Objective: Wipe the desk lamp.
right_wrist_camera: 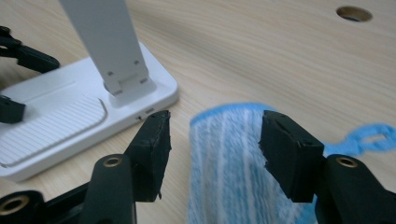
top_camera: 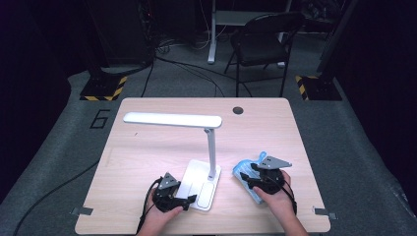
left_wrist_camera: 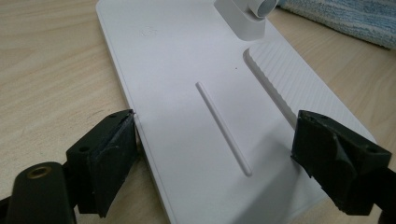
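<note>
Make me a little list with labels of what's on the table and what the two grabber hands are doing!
table: light wood tabletop with a round hole near the far edge
lamp: white desk lamp, arm upright, flat base
cloth: blue and white striped cloth lying right of the base
left gripper: jaws clamped on the two sides of the lamp base
right gripper: jaws open over the cloth, not squeezing it

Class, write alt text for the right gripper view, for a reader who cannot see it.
Two black gripper fingers stand open over a folded blue-and-white cloth lying on a light wooden table, without pressing it. To the left stands a white desk lamp's flat base with its upright arm.
</note>
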A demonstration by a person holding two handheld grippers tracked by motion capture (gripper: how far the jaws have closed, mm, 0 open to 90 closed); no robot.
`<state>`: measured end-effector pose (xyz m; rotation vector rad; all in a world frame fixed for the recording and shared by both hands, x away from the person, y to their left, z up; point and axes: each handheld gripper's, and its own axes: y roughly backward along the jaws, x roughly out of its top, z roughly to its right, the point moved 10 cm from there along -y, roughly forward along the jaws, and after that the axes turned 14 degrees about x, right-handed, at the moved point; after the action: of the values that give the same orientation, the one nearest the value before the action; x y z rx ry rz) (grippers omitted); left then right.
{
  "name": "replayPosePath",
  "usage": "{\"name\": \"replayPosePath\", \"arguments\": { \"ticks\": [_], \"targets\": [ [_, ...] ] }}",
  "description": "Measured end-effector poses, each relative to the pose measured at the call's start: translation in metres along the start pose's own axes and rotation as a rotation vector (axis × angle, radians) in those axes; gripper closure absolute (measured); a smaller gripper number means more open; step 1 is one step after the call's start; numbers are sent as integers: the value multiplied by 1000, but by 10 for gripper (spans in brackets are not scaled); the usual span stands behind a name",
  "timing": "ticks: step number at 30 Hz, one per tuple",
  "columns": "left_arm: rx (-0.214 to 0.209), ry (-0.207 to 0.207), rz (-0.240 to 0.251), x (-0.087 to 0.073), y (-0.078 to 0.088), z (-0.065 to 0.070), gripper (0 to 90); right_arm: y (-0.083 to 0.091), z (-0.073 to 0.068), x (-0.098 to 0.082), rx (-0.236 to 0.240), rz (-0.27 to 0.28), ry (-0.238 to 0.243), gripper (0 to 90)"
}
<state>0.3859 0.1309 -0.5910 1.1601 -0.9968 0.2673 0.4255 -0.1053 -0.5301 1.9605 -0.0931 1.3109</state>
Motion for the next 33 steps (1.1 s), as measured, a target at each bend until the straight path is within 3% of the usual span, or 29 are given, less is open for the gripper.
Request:
{"name": "replayPosePath", "arguments": {
  "ticks": [10,16,18,23,28,33],
  "targets": [
    [-11,-5,-8,-1,1,0,140,4,15,-30,-64,-36,-35,391],
    [-9,-5,-5,0,1,0,139,0,16,-40,-59,-55,-41,408],
    [-6,-5,0,0,0,0,139,-1,17,-43,-75,-43,-72,416],
    [-5,-6,0,0,0,0,138,-3,17,-47,-79,-45,-67,422],
    [-6,-3,-1,0,0,0,139,-5,16,-50,-86,-72,-38,470],
    [-2,5,1,0,0,1,138,-8,13,-51,-90,-87,-25,589]
  ]
}}
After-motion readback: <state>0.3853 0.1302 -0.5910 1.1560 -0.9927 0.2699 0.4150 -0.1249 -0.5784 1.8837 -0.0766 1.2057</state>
